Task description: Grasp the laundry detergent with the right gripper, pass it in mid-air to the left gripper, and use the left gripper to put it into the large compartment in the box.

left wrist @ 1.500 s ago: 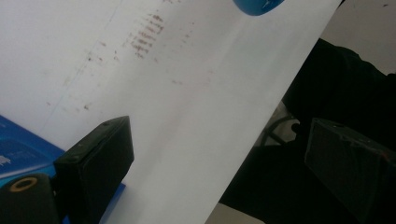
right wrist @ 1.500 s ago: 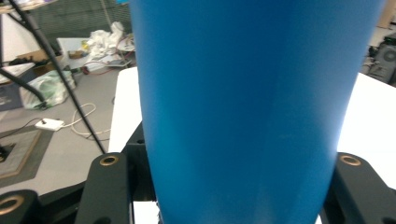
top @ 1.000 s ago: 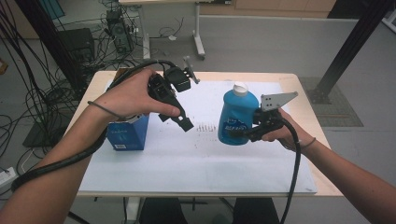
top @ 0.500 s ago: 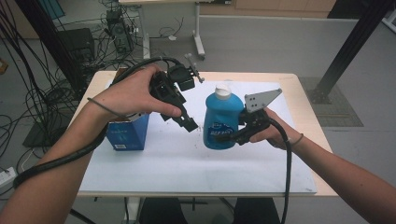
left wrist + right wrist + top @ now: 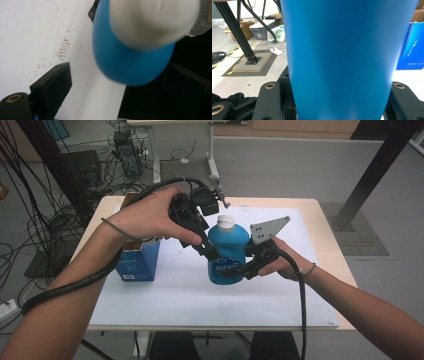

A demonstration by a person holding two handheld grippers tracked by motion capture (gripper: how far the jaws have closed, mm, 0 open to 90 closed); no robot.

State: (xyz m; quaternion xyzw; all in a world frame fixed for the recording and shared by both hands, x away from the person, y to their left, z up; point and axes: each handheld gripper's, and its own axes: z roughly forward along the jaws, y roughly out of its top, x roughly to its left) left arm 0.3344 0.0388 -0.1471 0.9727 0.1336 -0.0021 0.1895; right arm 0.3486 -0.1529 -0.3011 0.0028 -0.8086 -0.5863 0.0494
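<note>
From above, the right gripper (image 5: 239, 268) squeezes the blue bottle (image 5: 227, 252) and holds it up over the white mat (image 5: 200, 295). The left gripper (image 5: 120, 82) has wide jaws, closing a little, around the white cap (image 5: 152, 21), not touching. A blue box (image 5: 412, 47) stands behind.

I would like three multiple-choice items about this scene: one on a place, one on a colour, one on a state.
1. Where is the box?
A. under the left hand, at the table's left
B. on the floor
C. right of the bottle

2. What colour is the bottle's cap?
A. red
B. white
C. black

3. How does the right gripper stand?
A. open above the table
B. shut on the box
C. shut on the bottle

Key: 1 A, it stands on the table below the left forearm. 2 B, the cap is white on a blue body. 3 C, its jaws press both sides of the bottle.
</note>
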